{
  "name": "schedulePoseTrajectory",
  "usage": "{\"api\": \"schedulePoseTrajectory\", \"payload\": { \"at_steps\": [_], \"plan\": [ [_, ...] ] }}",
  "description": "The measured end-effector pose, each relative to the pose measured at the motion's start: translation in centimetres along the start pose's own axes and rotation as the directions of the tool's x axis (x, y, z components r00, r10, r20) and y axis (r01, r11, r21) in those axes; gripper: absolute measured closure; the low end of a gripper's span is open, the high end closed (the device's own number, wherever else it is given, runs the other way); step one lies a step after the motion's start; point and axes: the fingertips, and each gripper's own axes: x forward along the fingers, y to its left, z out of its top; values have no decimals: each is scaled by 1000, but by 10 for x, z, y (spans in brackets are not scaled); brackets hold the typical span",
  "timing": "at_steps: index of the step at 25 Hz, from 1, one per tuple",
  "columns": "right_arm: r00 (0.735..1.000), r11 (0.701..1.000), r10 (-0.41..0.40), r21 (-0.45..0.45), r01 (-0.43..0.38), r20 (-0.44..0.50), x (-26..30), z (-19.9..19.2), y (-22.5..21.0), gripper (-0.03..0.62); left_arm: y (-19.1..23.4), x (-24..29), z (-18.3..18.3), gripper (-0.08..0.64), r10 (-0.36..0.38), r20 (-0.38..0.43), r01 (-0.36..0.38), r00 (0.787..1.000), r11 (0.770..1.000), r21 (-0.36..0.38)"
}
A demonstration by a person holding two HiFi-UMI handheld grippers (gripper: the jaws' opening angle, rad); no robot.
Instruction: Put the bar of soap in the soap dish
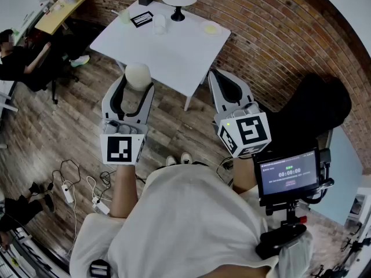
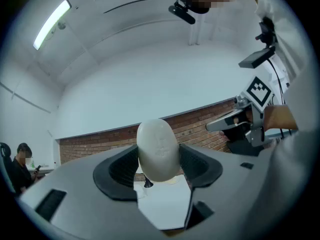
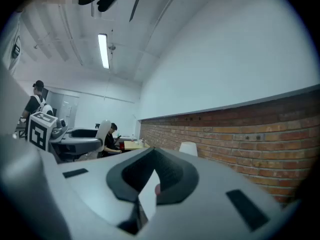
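You have two grippers, one soap, one dish and one table. Your left gripper [image 1: 137,88] is clamped on the soap [image 2: 157,149], held in the air at the jaw tips, near the front edge of the table [image 1: 174,51]. The soap stands on end: its long axis goes up and down, and its upper end rises above the jaws. Your right gripper [image 1: 217,79] is closed and empty. The small pale dish [image 1: 210,29] lies on the table's far right part, well apart from the soap
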Motion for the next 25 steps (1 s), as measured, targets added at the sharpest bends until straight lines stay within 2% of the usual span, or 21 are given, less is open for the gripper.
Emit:
{"api": "schedulePoseTrajectory", "payload": {
  "at_steps": [4,17,22,25],
  "plan": [
    [1000,999,7,33,-7,23,0,5,-1,588,0,3,3,298,-8,1,8,1000,1000,4],
    [1000,999,-13,38,12,21,11,-1,9,588,12,8,-14,298,-37,-7,37,999,999,-12],
    [999,997,24,76,-27,42,9,4,1,588,6,15,-6,298,-34,7,34,999,999,-17],
    [998,997,30,72,-33,50,27,0,-2,588,15,27,-18,298,-30,0,30,1000,999,-22]
  ]
}}
